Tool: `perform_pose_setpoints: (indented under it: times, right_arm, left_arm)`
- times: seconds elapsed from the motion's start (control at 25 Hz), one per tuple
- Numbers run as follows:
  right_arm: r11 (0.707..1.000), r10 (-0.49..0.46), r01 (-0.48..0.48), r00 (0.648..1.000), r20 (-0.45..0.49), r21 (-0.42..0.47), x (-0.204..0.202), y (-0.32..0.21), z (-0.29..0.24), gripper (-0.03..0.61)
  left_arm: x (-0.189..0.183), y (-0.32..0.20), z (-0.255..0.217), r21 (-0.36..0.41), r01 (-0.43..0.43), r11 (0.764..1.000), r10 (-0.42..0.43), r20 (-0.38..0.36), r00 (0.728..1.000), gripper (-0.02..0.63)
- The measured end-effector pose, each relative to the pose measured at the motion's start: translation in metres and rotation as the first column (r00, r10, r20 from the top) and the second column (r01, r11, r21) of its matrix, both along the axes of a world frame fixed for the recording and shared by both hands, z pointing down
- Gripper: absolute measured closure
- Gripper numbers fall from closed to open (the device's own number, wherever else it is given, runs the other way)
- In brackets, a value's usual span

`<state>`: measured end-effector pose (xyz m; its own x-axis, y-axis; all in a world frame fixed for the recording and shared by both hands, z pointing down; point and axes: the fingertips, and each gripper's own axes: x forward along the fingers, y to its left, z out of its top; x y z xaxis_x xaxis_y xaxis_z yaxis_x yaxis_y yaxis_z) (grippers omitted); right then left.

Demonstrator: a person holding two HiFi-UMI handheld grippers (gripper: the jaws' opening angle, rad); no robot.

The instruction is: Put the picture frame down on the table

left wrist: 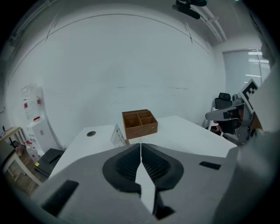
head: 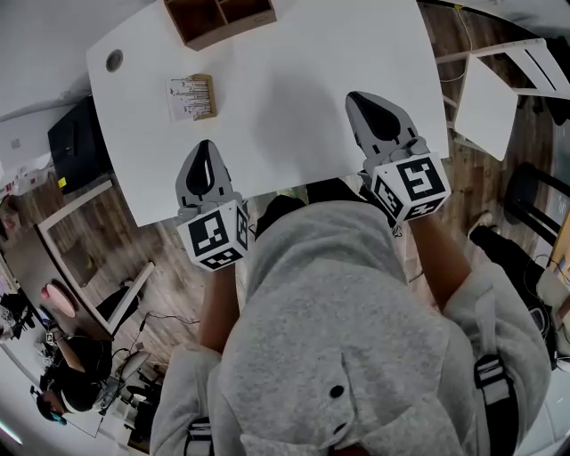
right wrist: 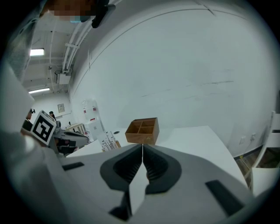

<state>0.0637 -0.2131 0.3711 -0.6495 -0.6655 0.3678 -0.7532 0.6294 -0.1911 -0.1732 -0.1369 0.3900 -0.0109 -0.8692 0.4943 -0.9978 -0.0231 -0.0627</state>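
Observation:
A small picture frame [head: 191, 97] with a wooden edge and a white printed face stands propped on the white table [head: 294, 107], left of centre. In the left gripper view the picture frame [left wrist: 118, 135] leans beside the box; the right gripper view shows the picture frame [right wrist: 109, 141] at the left. My left gripper [head: 207, 144] hovers over the table's near edge, well short of the frame, shut and empty. My right gripper [head: 358, 96] hangs over the table's right half, also shut with nothing in it. Both pairs of jaws [left wrist: 140, 145] [right wrist: 142, 145] meet at the tips.
A wooden compartment box [head: 220, 18] sits at the table's far edge, behind the frame. A round cable hole [head: 114, 61] lies at the far left corner. White furniture [head: 488, 105] stands right of the table. A dark case [head: 78, 142] lies on the floor at the left.

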Motion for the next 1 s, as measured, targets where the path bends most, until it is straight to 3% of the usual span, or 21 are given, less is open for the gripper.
perform_pose_setpoints:
  times: [0.56,1.0]
  right_arm:
    - [0.989,-0.031,0.042,0.996,-0.079,0.144,-0.045,0.111,-0.034,0.552]
    - [0.968,-0.014,0.030,0.998,-0.065,0.251,-0.039,0.170,-0.085,0.552]
  left_arm:
    - [-0.030,0.100,-0.030,0.100,-0.031,0.994,0.031,-0.001,1.000,0.594]
    - [-0.022,0.161,-0.060,0.188,-0.067,0.980,0.070,-0.013,0.997,0.594]
